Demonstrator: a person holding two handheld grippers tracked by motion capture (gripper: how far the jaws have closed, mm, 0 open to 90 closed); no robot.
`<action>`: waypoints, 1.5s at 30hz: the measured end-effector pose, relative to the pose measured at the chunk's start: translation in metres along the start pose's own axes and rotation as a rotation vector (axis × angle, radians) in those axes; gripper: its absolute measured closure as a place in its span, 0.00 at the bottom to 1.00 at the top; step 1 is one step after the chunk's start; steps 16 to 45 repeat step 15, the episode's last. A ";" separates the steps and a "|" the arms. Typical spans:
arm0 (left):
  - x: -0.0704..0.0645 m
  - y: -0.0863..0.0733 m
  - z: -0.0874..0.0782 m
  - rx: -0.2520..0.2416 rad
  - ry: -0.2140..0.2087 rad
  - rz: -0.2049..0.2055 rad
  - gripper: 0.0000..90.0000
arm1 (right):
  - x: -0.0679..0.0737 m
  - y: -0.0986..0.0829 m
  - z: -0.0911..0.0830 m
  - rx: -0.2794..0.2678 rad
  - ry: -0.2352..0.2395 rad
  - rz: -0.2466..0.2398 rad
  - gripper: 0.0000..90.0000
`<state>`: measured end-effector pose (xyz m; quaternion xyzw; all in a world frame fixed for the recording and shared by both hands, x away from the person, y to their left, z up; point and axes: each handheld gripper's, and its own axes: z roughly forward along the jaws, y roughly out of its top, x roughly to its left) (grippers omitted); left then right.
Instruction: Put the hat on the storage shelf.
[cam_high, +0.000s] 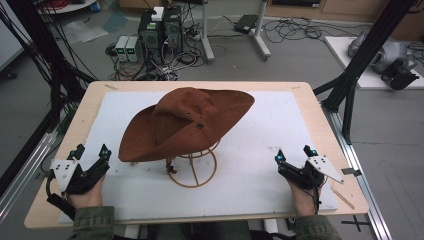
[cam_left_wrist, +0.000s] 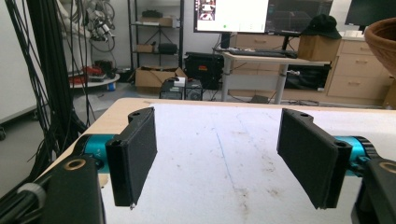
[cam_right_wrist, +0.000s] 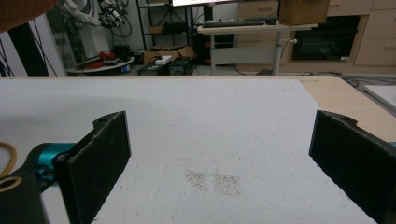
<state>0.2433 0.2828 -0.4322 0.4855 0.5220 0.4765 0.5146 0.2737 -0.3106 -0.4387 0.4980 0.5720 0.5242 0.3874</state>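
Observation:
A brown wide-brimmed hat (cam_high: 187, 122) sits tilted on a tan wire stand (cam_high: 192, 170) in the middle of the white mat (cam_high: 260, 130). My left gripper (cam_high: 91, 152) rests on the mat at the near left, open, with nothing between its jaws (cam_left_wrist: 217, 158). My right gripper (cam_high: 294, 154) rests at the near right, also open and empty (cam_right_wrist: 219, 158). Both stand apart from the hat. The hat's brim edge (cam_left_wrist: 383, 42) shows at the upper right of the left gripper view, and a corner of the brim (cam_right_wrist: 23, 11) at the upper left of the right gripper view.
The mat lies on a wooden table (cam_high: 320, 115). Black frame posts (cam_high: 360, 60) stand at the table's right, cable bundles (cam_high: 40, 60) at its left. Computer boxes (cam_high: 160, 30) and cables lie on the floor beyond. A loop of the stand base (cam_right_wrist: 7, 156) shows left of the right jaws.

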 end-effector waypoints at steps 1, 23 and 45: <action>0.001 0.000 0.000 0.002 0.002 -0.005 0.32 | 0.000 0.000 0.000 0.000 0.000 -0.003 0.05; 0.005 -0.001 0.001 0.017 -0.011 -0.036 0.32 | -0.001 0.000 0.001 0.009 0.010 0.002 0.05; 0.005 -0.001 0.001 0.017 -0.011 -0.036 0.32 | -0.001 0.000 0.001 0.009 0.010 0.002 0.05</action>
